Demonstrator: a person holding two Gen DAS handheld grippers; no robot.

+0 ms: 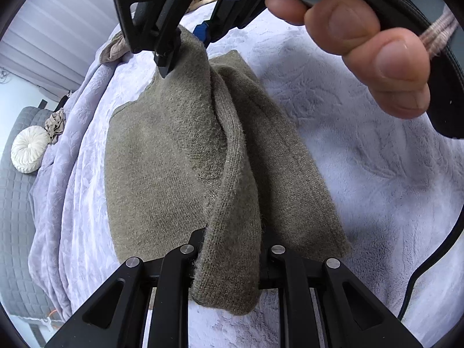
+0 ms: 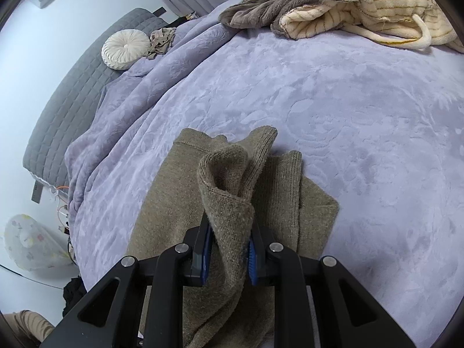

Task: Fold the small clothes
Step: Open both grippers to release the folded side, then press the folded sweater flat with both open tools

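An olive-green knit garment (image 1: 162, 168) lies on a lilac fleece blanket (image 1: 362, 174). My left gripper (image 1: 232, 249) is shut on a bunched fold of it at the near end, lifting it. My right gripper (image 1: 185, 43), seen at the top of the left wrist view with the person's hand (image 1: 371, 49), is shut on the far end of the same fold. In the right wrist view the right gripper (image 2: 230, 246) pinches the garment (image 2: 226, 203) between blue pads (image 2: 253, 256), with the rest spread on the blanket (image 2: 348, 101) below.
A pile of brown and cream striped fleece clothes (image 2: 333, 3) lies at the far edge. A round white cushion (image 2: 126, 47) and a beige cloth (image 2: 162, 39) sit on a grey quilted mattress (image 2: 81, 81) to the left.
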